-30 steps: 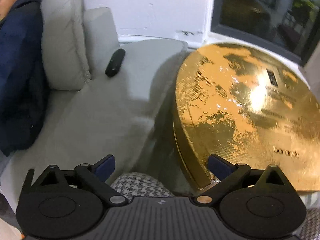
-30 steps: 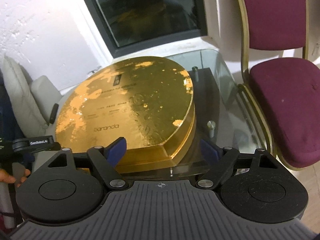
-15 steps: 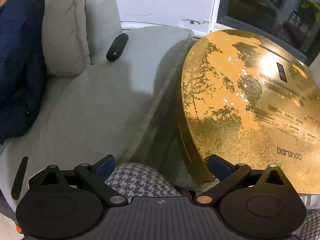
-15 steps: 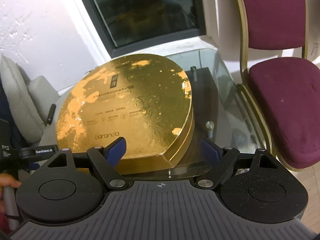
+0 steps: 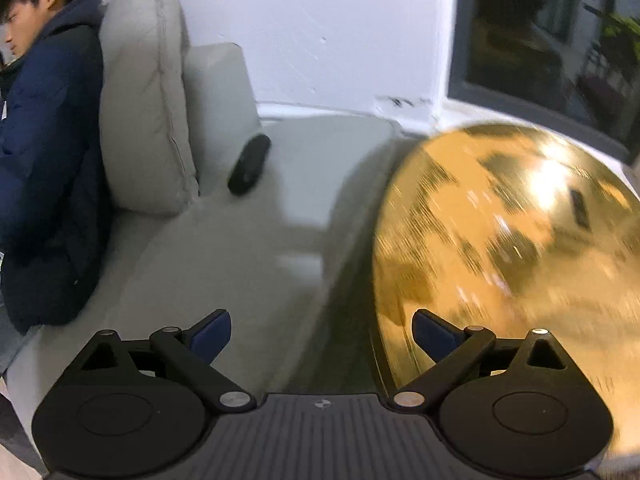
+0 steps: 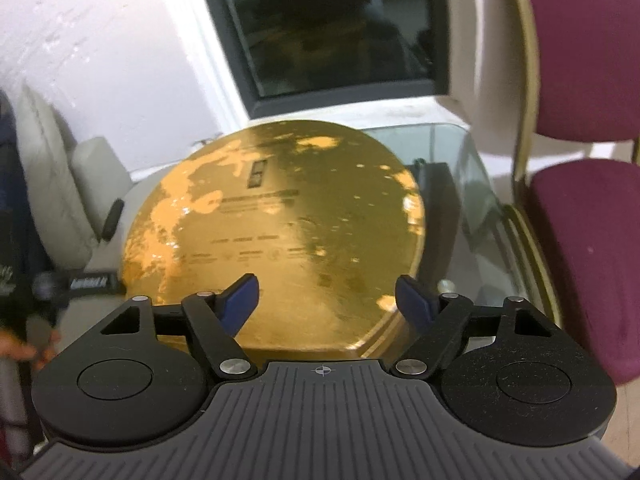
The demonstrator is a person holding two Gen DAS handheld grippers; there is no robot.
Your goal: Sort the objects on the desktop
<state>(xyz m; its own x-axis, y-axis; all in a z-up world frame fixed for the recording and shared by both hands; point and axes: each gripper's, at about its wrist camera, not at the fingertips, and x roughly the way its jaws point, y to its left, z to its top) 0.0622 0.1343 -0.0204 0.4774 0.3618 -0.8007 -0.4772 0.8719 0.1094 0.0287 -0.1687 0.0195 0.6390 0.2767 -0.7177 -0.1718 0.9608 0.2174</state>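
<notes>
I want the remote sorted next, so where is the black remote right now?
The black remote lies on the grey sofa's armrest, in the left wrist view just right of the back cushion and left of the gold box.

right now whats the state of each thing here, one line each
gold box: lid on, flat on the glass table
black remote: lying on the sofa arm, untouched
left tongs: open, empty, over the box's left edge
right tongs: open, jaws just closing in a bit, nothing between them
maroon chair: seat bare
</notes>
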